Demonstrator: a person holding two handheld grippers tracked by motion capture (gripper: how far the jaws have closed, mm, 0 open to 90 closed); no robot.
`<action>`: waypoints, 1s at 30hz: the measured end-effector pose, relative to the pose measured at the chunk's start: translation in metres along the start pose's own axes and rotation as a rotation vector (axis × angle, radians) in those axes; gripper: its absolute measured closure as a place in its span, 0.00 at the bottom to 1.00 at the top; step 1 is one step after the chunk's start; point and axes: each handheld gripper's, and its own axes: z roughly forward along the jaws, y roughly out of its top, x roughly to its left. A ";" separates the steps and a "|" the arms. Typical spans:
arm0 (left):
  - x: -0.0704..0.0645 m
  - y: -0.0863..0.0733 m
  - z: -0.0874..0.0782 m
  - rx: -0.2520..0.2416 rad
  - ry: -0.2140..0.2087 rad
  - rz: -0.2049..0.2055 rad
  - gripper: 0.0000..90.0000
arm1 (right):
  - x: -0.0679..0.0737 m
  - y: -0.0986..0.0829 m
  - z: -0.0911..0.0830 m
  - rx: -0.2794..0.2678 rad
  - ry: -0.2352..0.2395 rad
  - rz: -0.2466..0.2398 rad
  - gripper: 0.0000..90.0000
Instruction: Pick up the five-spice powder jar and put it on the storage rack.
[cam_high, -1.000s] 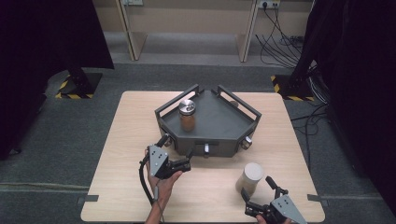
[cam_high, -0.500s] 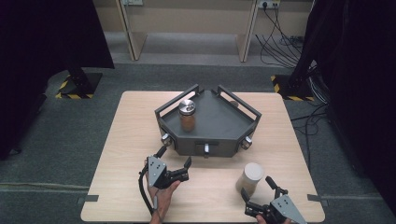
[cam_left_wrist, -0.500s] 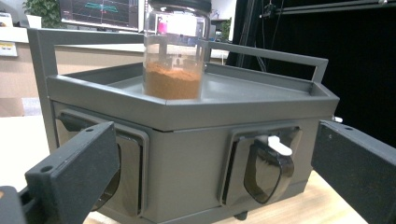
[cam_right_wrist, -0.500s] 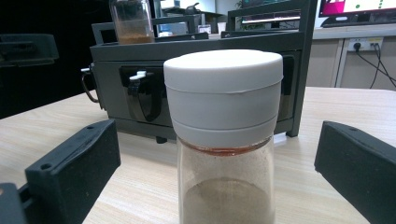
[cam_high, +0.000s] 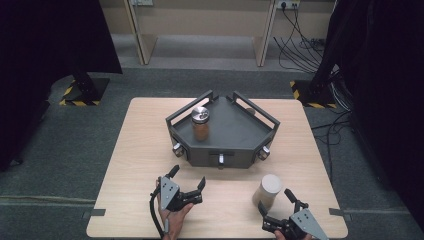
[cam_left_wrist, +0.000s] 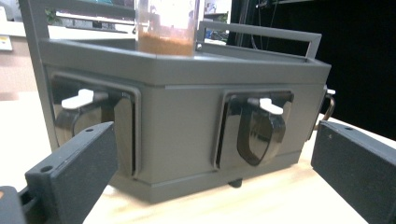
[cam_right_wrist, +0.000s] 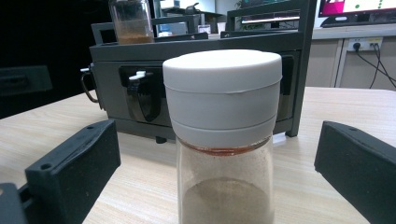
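The white-capped jar (cam_right_wrist: 223, 140) stands upright on the counter (cam_high: 135, 165), in front of the grey rack (cam_high: 227, 132), between the wide-open right gripper (cam_high: 279, 206); close on the glass below the cap, squarely; the left gripper (cam_high: 187, 179) is also wide and empty

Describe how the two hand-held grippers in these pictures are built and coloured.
Each is black, with two blocky matt jaws bearing small round holes. The left hand-held gripper and the right hand-held gripper each carry a grey three-cornered plate on top. A black cable loops from the left one.
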 end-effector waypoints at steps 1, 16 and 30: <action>0.000 -0.001 0.000 0.001 -0.001 -0.003 0.00 | 0.000 0.000 0.000 0.001 0.000 0.000 0.00; -0.002 -0.012 -0.008 0.006 -0.015 -0.011 0.00 | -0.001 0.000 0.000 -0.002 -0.003 0.007 0.00; -0.003 -0.018 -0.008 0.017 -0.041 0.002 0.00 | -0.002 0.000 -0.001 -0.004 0.002 0.007 0.01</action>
